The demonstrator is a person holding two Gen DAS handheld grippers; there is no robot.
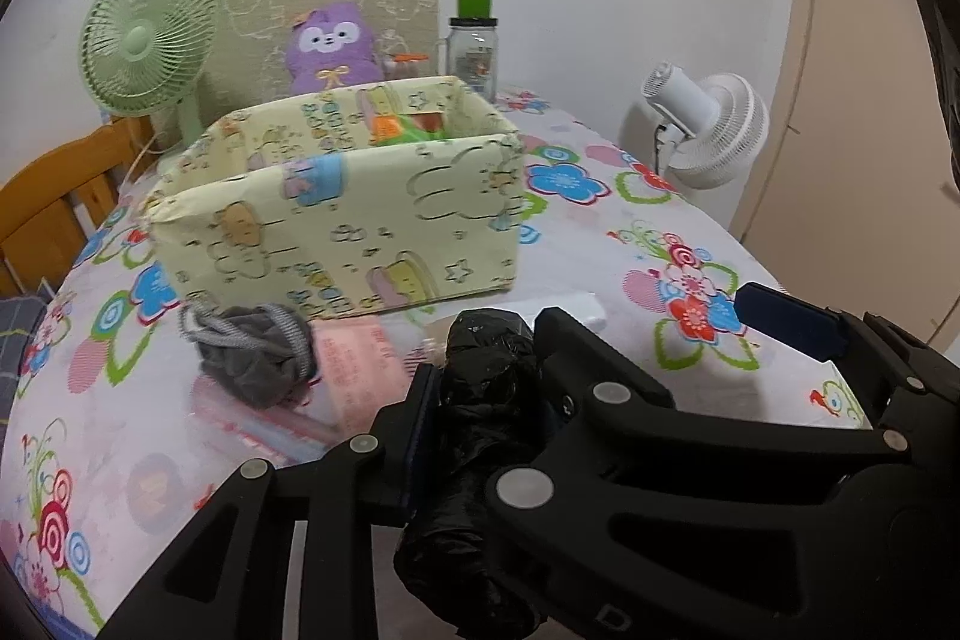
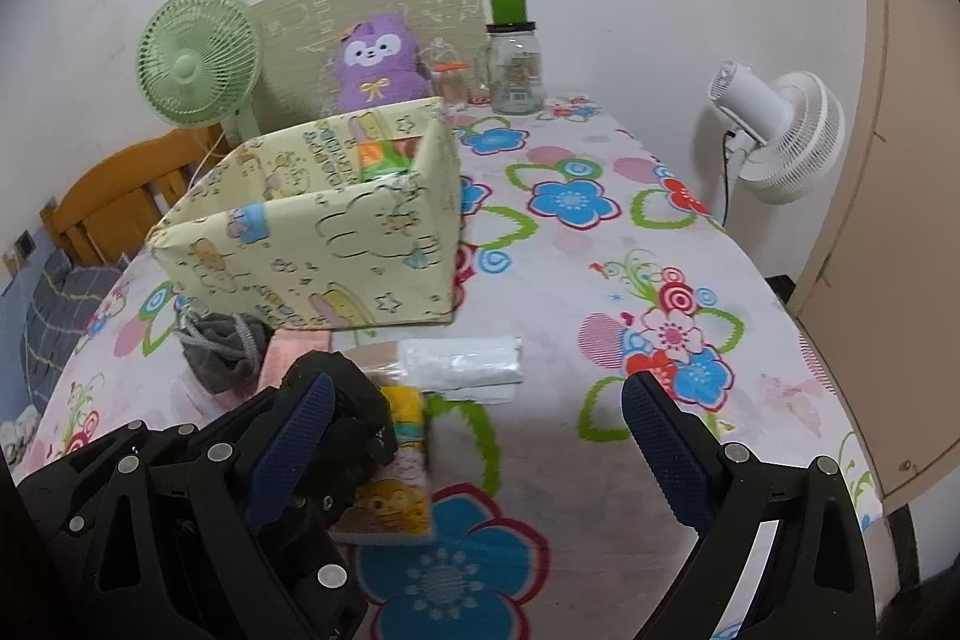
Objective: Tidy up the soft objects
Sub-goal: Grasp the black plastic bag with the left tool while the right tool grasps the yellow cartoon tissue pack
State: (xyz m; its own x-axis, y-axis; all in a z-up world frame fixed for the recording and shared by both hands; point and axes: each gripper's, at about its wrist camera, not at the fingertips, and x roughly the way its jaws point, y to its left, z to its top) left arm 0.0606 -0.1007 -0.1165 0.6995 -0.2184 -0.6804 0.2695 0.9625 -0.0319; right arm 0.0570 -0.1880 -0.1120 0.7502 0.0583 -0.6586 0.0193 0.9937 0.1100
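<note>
Left tool (image 1: 480, 388) is pinched on a crumpled black plastic bundle (image 1: 480, 436); the pads press its flanks and the bundle sticks out in front of the fingertips and behind them. Right tool (image 2: 474, 436) stands spread wide with nothing between its fingers.

Step in hand, as we judge it: the grip is made, so next comes the lift and carry to the yellow patterned box (image 1: 336, 196), which stands ahead on the floral desk (image 1: 600, 244) with its mouth open.

- To do it well, we lift straight up first (the stuff is slippery and squashy, so a sideways drag could let it slide out).
- We clear the box's near wall before letting go; that wall leans and looks soft.
- Grey knitted bundle (image 1: 252, 352) and pink packet (image 1: 360, 364) lie just before the box, below the carry path; we keep above them.
- White packet (image 2: 462, 361) and yellow emoji packet (image 2: 399, 484) lie near the spread tool, untouched.

The bundle sits between the left pads, near the desk's front, box well beyond.
</note>
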